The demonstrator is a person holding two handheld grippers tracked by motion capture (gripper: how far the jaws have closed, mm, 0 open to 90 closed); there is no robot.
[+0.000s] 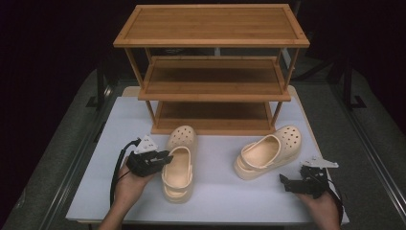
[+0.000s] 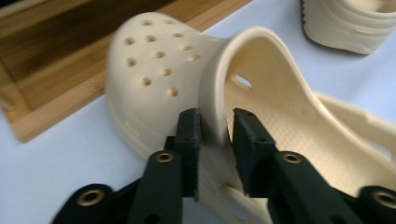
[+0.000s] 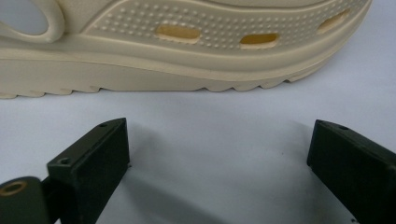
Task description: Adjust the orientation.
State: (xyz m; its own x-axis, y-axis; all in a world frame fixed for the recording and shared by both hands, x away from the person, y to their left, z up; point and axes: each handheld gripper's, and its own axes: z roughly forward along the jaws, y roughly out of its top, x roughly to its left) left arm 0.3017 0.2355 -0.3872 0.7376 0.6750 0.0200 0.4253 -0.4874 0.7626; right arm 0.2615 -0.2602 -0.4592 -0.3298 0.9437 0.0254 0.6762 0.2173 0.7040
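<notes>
Clogs, two of them, cream-coloured foam with holes over the toes, lie on the white bench [image 1: 215, 191] in front of the three-tier bamboo shoe rack [image 1: 210, 72], which I take as my landmark. From the high view, the left cream foam clog [image 1: 178, 165] lies just off the rack's lowest shelf, toe toward it, heel toward me. My left tool [image 1: 165, 157] comes in from that clog's left side and grips its upper edge. The right cream foam clog [image 1: 268, 152] lies near the rack's right front post, turned at an angle, toe toward the rack. My right tool [image 1: 287, 182] sits farther from the rack than that clog, just beside its heel end and apart from it.

Left gripper view: my left tool [image 2: 217, 140] is clamped on the rim of the left clog [image 2: 159, 74], one jaw outside the wall and one inside the opening, the pads pressing the thin rim between them. The rack's lowest shelf [image 2: 51, 79] lies just beyond the toe.

Right gripper view: my right tool [image 3: 219, 158] has its jaws wide apart over bare bench [image 3: 219, 116], with nothing between them. The right clog's sole and side wall [image 3: 187, 56] run across just ahead, not touched.
</notes>
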